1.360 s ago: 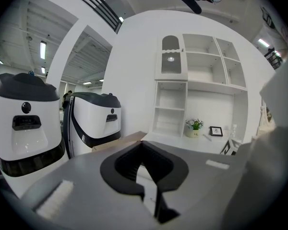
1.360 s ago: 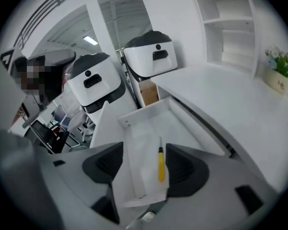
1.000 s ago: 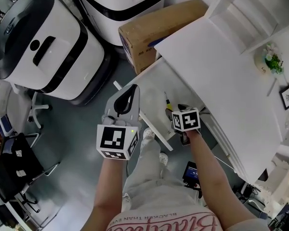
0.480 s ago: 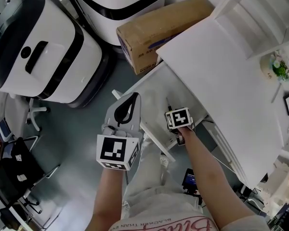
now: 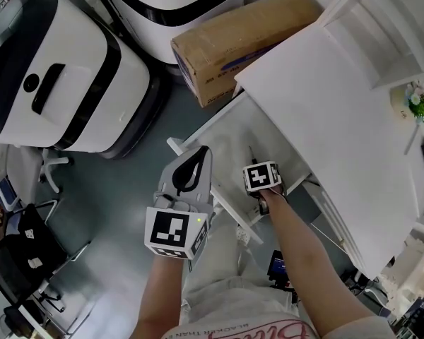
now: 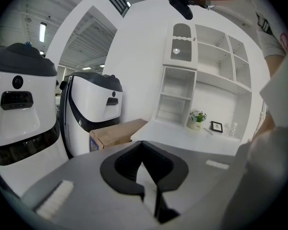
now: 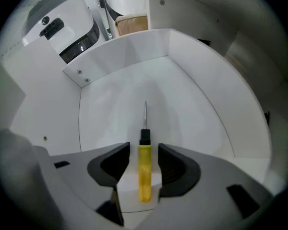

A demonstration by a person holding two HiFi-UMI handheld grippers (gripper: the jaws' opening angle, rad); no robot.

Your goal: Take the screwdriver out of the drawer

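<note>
Step in hand: the approach to grasp. The right claw [image 7: 144,150] stands inside the open drawer [image 7: 197,114], jaws moderately wide and straddling the yellow handle of the screwdriver [image 7: 144,176]. A gap shows on each side, so the handle is not yet gripped. The screwdriver lies flat on the drawer floor with its shaft pointing away from the claw.

Next move, in my judgement: close squarely on the handle, then lift clear of the drawer front without dragging the tip.

The left claw [image 6: 143,145] is shut on nothing and held outside the drawer (no part in this step).

Surroundings: the white counter [image 5: 325,119] overhangs the drawer's rear and limits headroom. A cardboard box [image 5: 240,37] and a white machine [image 5: 56,69] stand on the floor beyond, well apart from the work.
</note>
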